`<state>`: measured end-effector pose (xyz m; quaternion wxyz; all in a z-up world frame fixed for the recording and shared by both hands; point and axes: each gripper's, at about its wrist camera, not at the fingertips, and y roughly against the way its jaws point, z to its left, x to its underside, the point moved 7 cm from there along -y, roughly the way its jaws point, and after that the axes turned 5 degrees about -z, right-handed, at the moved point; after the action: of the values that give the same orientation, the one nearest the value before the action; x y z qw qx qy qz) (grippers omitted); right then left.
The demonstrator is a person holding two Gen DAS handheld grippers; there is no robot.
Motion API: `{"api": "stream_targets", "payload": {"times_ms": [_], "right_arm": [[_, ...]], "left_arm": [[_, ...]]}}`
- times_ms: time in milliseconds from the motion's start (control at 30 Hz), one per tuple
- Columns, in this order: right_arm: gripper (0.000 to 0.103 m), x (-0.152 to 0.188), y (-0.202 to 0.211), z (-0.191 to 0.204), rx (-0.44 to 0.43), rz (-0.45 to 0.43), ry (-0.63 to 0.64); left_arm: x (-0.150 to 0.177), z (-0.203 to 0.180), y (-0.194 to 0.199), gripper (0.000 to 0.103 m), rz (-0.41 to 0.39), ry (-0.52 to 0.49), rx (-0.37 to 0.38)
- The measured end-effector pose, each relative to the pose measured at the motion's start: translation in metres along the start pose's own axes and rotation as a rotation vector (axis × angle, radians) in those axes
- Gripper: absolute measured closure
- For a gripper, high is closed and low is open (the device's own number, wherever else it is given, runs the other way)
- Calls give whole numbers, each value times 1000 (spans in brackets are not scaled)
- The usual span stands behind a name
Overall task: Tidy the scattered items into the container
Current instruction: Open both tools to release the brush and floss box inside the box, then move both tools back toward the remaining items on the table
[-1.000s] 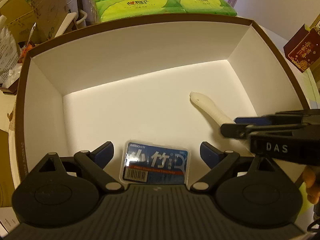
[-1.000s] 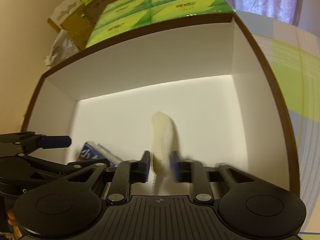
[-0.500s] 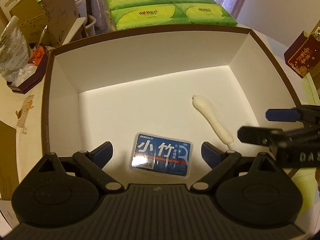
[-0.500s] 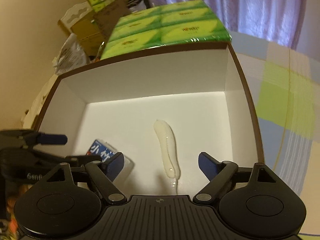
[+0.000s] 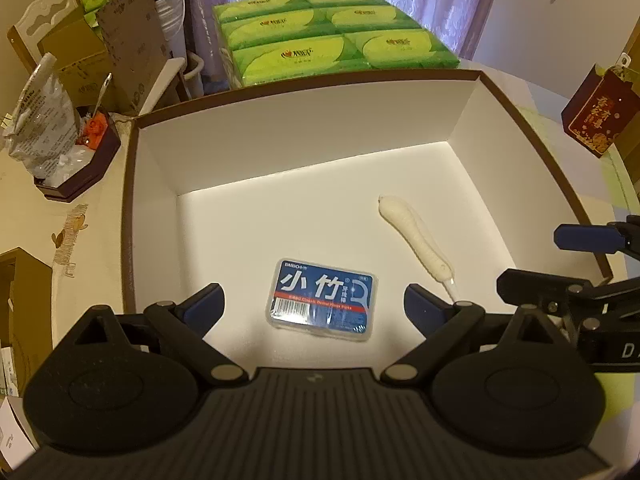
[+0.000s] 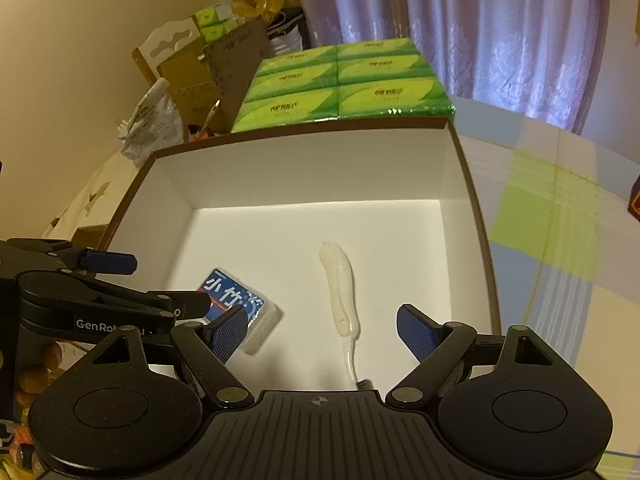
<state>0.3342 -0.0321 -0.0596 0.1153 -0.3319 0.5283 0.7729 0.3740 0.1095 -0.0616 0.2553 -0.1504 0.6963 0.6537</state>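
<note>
Left gripper (image 5: 312, 300) spread wide, empty, above near edge of the box (image 5: 128, 200). Right gripper (image 6: 320, 330) also spread wide, empty, just to its right. Blue floss-pick case (image 5: 323, 299) lies flat on the white box floor, near-centre. White tube-shaped item (image 5: 416, 236) lies to its right, apart from it, thin end toward the near side. Green tissue packs (image 5: 332, 36) sit behind the box's far wall.
</note>
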Motion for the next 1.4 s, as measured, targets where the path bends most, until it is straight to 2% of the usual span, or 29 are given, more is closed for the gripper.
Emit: {"api": "stream_targets", "payload": {"times_ms": [767,1200,1400], "right_arm": [[16,31,94,18,12,-139,17],[16,76,147,13,19,-213,-9],[16,102,160,8,45,-199,-33]], "left_arm": [[42,-24,91,5,-115,-5,-25],[83,-33,132,5,-169,3,-30],[111,-36,136,5,-141,5,-29]]}}
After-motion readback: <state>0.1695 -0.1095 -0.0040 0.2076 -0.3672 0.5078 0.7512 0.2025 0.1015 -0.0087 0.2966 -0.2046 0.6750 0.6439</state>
